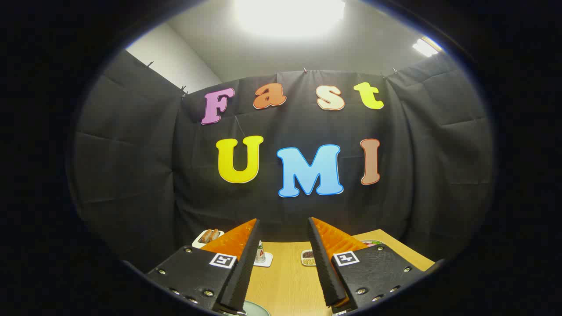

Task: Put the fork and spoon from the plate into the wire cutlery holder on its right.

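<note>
Left to right: small white dish (208, 237) w/ brownish food sits far back on the surface (287, 281), beyond the left finger. Next, a small bottle (260, 253) on a white coaster, just ahead of and between the fingers. Then a little dish (308, 258) w/ dark bits, close by the right finger's inner edge. Beyond the right finger, a sliver of another dish (371, 242).

Hand-held gripper (283, 263): fingers spread wide, nothing between them but bare surface; held high, pointed at the booth wall rather than down.

Plate (257, 309): prob. the pale-green rim peeking at the very bottom under the left finger; can't be sure. Fork, spoon, wire holder: can't tell where they are from here.

Progress, my read: nothing grasped, no sign either utensil is placed. Looks like the start; approach, both pickups and both drops still to do.
</note>
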Tool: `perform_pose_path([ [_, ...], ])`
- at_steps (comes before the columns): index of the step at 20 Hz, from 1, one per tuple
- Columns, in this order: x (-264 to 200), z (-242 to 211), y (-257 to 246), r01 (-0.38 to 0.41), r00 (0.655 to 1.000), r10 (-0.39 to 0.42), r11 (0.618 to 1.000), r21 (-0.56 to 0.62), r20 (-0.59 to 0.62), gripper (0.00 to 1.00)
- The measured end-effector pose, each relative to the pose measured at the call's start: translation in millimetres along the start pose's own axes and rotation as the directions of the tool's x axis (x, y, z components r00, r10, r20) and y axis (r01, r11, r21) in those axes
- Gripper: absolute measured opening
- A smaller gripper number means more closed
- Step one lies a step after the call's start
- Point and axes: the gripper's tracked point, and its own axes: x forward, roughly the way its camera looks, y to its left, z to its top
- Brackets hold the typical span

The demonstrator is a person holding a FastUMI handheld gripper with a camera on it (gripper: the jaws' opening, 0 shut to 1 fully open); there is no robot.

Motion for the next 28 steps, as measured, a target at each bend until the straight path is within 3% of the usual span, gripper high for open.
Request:
perform_pose_path([
  [28,10,-8,12,0.000,1.000,0.000,1.000,-0.015,-0.020,0.66],
])
